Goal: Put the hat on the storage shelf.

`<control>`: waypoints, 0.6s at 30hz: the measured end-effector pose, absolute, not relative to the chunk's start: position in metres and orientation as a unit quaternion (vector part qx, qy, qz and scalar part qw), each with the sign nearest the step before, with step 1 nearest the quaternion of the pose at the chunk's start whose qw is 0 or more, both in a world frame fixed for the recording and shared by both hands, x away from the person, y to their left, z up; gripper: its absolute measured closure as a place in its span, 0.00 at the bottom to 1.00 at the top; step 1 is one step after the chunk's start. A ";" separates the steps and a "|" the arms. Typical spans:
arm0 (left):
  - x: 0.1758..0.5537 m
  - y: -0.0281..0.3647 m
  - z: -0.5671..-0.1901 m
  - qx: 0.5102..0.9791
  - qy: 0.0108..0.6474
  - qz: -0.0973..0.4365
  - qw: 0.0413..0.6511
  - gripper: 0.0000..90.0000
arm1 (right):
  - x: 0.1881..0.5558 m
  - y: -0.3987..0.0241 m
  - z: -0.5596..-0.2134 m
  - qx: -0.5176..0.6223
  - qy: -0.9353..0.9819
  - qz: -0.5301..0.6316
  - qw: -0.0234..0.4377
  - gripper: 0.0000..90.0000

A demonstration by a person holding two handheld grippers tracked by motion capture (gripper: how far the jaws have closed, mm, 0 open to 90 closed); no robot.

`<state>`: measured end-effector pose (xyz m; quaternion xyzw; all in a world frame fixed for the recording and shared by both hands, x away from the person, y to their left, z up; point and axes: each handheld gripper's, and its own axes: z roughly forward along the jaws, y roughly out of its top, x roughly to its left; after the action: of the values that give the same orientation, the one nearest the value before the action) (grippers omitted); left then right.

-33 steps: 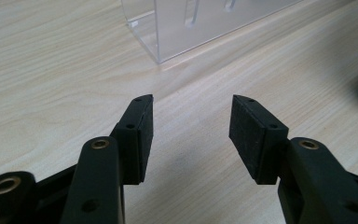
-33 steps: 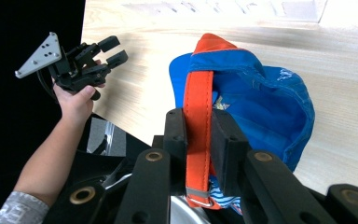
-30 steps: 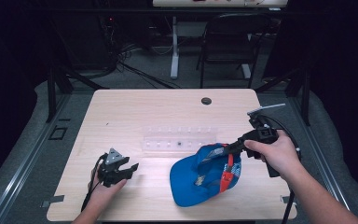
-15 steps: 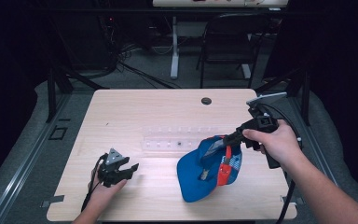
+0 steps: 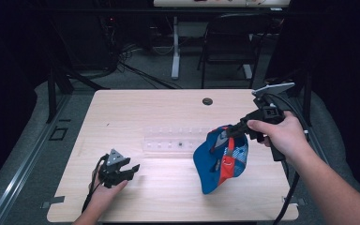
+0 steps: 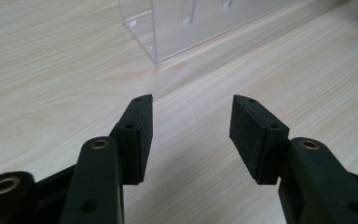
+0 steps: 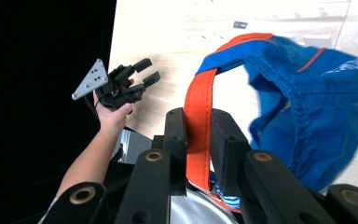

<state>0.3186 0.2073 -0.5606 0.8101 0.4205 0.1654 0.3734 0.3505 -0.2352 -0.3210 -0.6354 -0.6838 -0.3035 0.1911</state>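
Observation:
A blue cap (image 5: 214, 165) with an orange-red strap hangs from my right gripper (image 5: 226, 135) above the right half of the table, its lower edge close to the wood. In the right gripper view the jaws of my right gripper (image 7: 198, 122) are shut on the orange strap (image 7: 199, 100), and the blue crown (image 7: 312, 112) sags to the right. My left gripper (image 5: 130, 169) rests low on the table at the front left. Its jaws stand open in the left gripper view (image 6: 191, 125) with bare wood between them.
A clear plastic rack (image 5: 173, 140) lies across the middle of the wooden table (image 5: 145, 108); its corner (image 6: 168, 28) shows ahead of the left jaws. A dark round plug (image 5: 207, 101) sits near the far edge. Table legs and a chair (image 5: 225, 42) stand beyond.
My right hand has risen, and the cap has come up off the table and now hangs more upright. The left hand and its gripper have kept still.

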 end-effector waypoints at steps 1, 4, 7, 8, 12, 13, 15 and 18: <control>0.319 0.207 -0.561 0.810 0.420 0.166 0.373 0.55 | 0.351 -0.237 -0.320 -0.635 -0.684 -0.305 0.190 0.86; 0.319 0.207 -0.561 0.811 0.419 0.165 0.372 0.55 | 0.354 -0.242 -0.318 -0.634 -0.683 -0.312 0.185 0.86; 0.319 0.207 -0.561 0.812 0.419 0.166 0.372 0.55 | 0.355 -0.247 -0.315 -0.637 -0.677 -0.320 0.183 0.86; 0.319 0.207 -0.561 0.812 0.419 0.165 0.371 0.55 | 0.356 -0.248 -0.313 -0.638 -0.676 -0.319 0.184 0.86; 0.319 0.206 -0.561 0.810 0.420 0.168 0.374 0.55 | 0.357 -0.253 -0.310 -0.641 -0.672 -0.325 0.179 0.86; 0.318 0.206 -0.561 0.809 0.422 0.168 0.374 0.55 | 0.358 -0.253 -0.309 -0.642 -0.670 -0.326 0.178 0.86; 0.319 0.206 -0.561 0.810 0.419 0.168 0.373 0.55 | 0.359 -0.255 -0.307 -0.644 -0.669 -0.327 0.176 0.86; 0.319 0.206 -0.562 0.810 0.421 0.168 0.373 0.55 | 0.361 -0.256 -0.305 -0.642 -0.670 -0.329 0.177 0.86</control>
<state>0.3186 0.2061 -0.5615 0.8096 0.4208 0.1676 0.3733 0.3606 -0.2561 -0.3048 -0.6419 -0.6696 -0.3292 0.1766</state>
